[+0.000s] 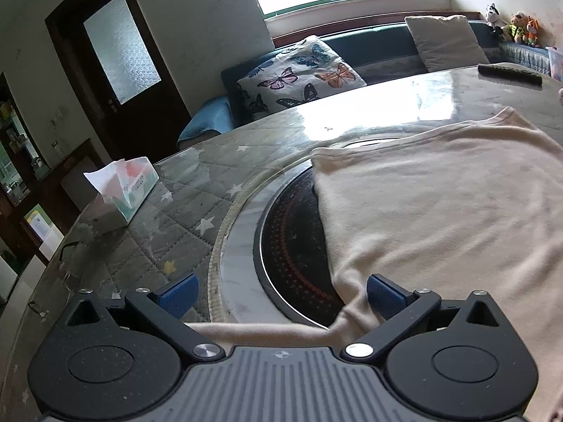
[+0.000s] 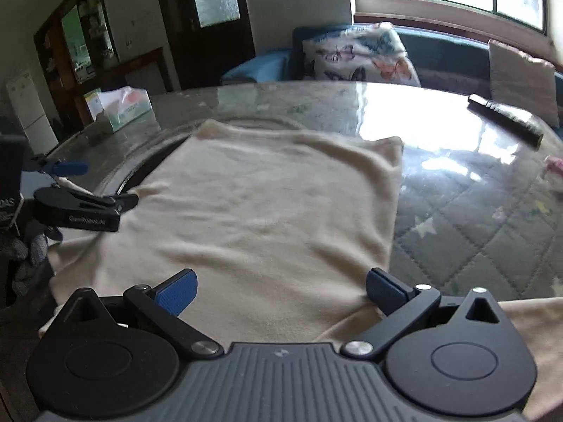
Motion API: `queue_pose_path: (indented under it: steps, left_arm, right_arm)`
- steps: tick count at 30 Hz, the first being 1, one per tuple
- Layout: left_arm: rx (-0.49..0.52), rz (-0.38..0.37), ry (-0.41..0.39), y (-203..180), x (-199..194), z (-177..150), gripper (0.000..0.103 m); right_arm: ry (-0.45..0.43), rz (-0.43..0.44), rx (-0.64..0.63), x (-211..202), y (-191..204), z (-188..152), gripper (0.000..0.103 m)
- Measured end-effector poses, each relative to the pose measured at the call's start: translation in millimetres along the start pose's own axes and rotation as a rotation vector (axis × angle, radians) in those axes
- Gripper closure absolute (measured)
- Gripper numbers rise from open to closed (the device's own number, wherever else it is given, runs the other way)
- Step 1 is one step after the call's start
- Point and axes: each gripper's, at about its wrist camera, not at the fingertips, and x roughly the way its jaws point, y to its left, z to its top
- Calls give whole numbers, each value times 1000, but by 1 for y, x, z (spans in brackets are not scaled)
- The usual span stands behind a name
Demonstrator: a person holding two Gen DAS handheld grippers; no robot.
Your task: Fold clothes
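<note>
Clearly, little writing reads: the tissue box at nine o'clock on the counter bears small green lettering too blurred to make out, and in the right wrist view the left tool shows pale print on its black side, also unclear. A gloved left hand grips that tool low at nine o'clock. Both tools stand wide open, holding nothing. The left tool straddles the cream garment's left edge, its right pad against the cloth. The garment lies flat at twelve o'clock of the right tool, whose fingers hover over its near hem.
</note>
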Motion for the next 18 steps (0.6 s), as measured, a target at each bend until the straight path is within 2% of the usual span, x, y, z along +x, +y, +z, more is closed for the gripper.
queue_pose_path:
  steps: [3, 7, 13, 16, 18]
  left_arm:
    - [3, -13, -11, -5, -13, -4, 0]
    - [29, -56, -38, -16, -35, -13, 0]
    - [142, -79, -98, -40, -66, -38, 0]
    - [176, -66, -129, -45, -74, -45, 0]
    - [158, -71, -132, -44, -78, -43, 0]
  right_arm:
    - [-14, 1, -17, -12, 7, -3, 0]
    - [-12, -20, -127, -21, 30, -19, 0]
    - [-3, -50, -287, -32, 61, -49, 0]
    - [-12, -55, -300, -40, 64, -59, 0]
    - [-22, -45, -246, -49, 57, -60, 0]
